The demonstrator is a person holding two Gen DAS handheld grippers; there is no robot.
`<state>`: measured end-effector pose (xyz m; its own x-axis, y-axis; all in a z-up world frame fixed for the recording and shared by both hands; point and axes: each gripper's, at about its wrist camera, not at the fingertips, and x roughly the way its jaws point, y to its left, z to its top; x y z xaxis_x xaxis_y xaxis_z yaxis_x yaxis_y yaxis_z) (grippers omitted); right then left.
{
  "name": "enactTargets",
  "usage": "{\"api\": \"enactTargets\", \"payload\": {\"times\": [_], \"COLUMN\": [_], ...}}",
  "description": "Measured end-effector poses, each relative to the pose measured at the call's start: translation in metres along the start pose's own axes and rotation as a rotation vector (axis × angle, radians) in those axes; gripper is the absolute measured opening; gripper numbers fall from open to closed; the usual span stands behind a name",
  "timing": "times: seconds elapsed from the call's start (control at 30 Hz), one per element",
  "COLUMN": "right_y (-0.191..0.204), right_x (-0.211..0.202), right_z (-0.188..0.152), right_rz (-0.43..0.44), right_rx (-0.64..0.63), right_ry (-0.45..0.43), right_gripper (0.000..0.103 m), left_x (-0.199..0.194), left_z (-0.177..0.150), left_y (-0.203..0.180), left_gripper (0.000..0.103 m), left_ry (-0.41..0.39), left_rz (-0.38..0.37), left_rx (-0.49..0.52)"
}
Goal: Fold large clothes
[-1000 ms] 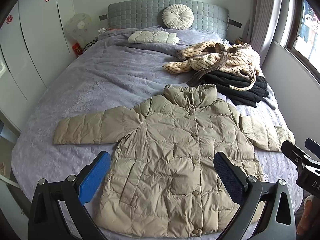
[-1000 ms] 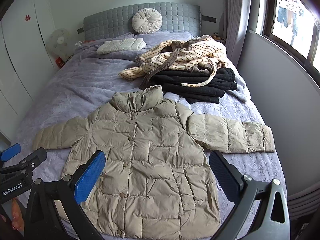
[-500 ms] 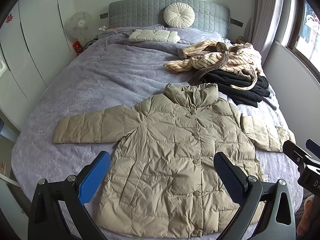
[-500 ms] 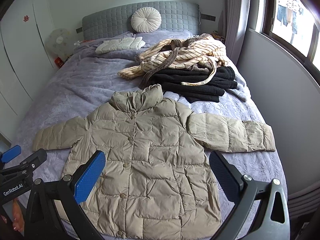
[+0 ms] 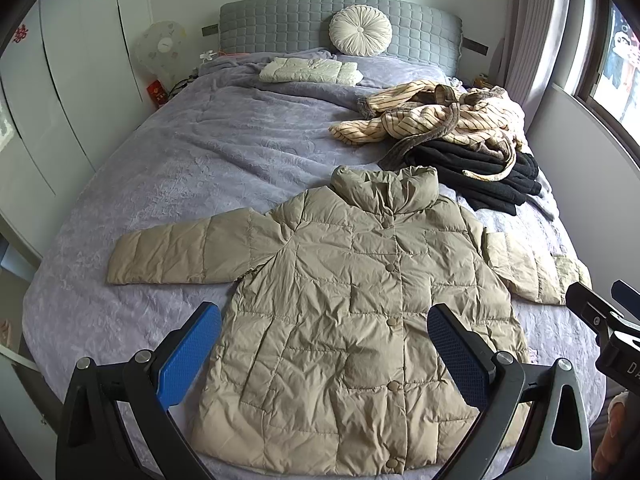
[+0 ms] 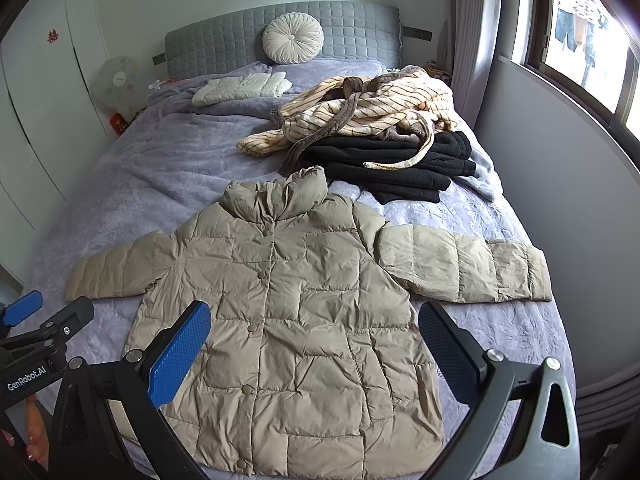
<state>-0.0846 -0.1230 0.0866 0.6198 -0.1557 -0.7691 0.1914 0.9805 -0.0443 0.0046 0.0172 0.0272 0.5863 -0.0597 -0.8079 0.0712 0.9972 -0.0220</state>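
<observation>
Nearest the camera, the left tool hangs above the hem of the puffer jacket with its blue-padded fingers spread wide and nothing between them. The right tool is likewise wide open and holds nothing, poised over the lower front of the same jacket; its tip also shows at the right edge of the left wrist view. The jacket, khaki and quilted, lies flat and face up on the foot end of the bed, buttoned down the front, its collar toward the headboard and both sleeves stretched out to the sides. Just beyond the collar, toward the window side, sits a pile of black garments, and a cream striped robe is heaped on top of it, its belt trailing over the black cloth. Farther up the grey-lilac bedspread lies a folded white quilted garment. At the far end a round white cushion leans against the grey padded headboard.
</observation>
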Motion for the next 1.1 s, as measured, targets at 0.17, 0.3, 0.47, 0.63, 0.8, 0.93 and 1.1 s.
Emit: {"api": "enactTargets", "payload": {"times": [0.17,0.3,0.47,0.63,0.8,0.93,1.1], "right_y": [0.001,0.000,0.001,0.001,0.001,0.004,0.006], "right_x": [0.001,0.000,0.001,0.001,0.001,0.002,0.003], "right_z": [0.000,0.000,0.000,-0.001,0.000,-0.007,-0.008], "right_rz": [-0.001,-0.001,-0.001,-0.002,0.001,0.002,0.001], "right_rx": [0.001,0.001,0.002,0.005,0.002,0.000,0.001], "right_ry": [0.002,0.001,0.003,0.005,0.007,0.009,0.012], "right_gripper": [0.103,0.103,0.103,0.103,0.103,0.103,0.103], "left_x": [0.000,0.001,0.001,0.002,0.002,0.003,0.001], "left_z": [0.000,0.000,-0.001,-0.004,-0.006,-0.011,-0.008], "left_y": [0.001,0.001,0.001,0.002,0.004,0.007,0.008], "left_gripper": [0.103,0.103,0.103,0.103,0.103,0.103,0.103], "left_ry": [0.000,0.001,0.001,0.006,0.006,0.013,0.020], "left_rz": [-0.002,-0.002,-0.002,-0.003,-0.002,0.001,-0.001], "left_rx": [0.001,0.000,0.000,-0.002,-0.006,-0.018,-0.025]}}
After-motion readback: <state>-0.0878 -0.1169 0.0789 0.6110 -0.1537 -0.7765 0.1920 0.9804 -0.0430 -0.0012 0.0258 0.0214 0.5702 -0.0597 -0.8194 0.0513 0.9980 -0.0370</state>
